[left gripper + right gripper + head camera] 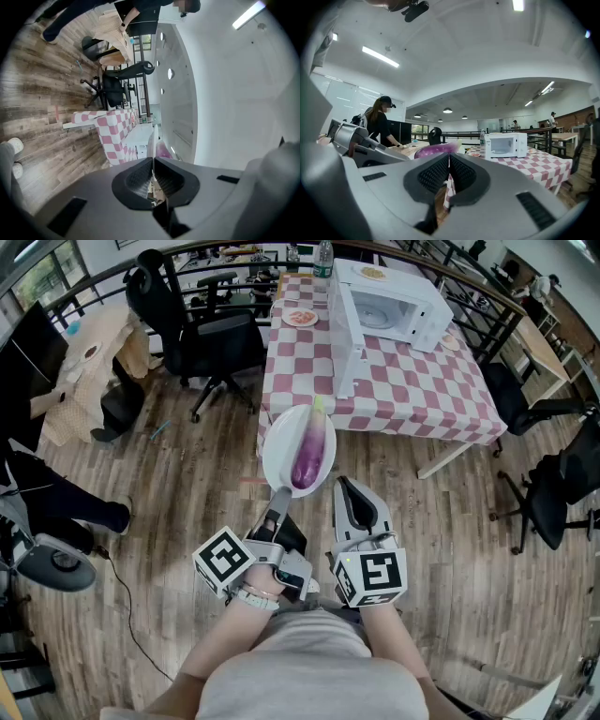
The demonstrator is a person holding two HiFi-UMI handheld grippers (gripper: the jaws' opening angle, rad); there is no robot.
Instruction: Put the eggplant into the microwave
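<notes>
A purple eggplant [312, 454] lies on a white plate [281, 442] held out over the wooden floor, short of the table. My left gripper [279, 495] is shut on the plate's near rim; in the left gripper view the thin rim [152, 140] runs between the closed jaws of the left gripper [153, 161], with the eggplant [162, 150] beyond. My right gripper [351, 487] is level beside the plate, shut and holding nothing. The white microwave [398, 307] stands on the checkered table [412, 390] with its door [341, 334] swung open. The right gripper [449, 161] view shows the eggplant [436, 150] and the microwave [506, 145].
Black office chairs stand left of the table [202, 338] and at the right [558, 488]. On the table are a plate of food [301, 318] and a water bottle [323, 261]. A railing [103, 282] runs behind. A person [382, 124] stands at a far desk.
</notes>
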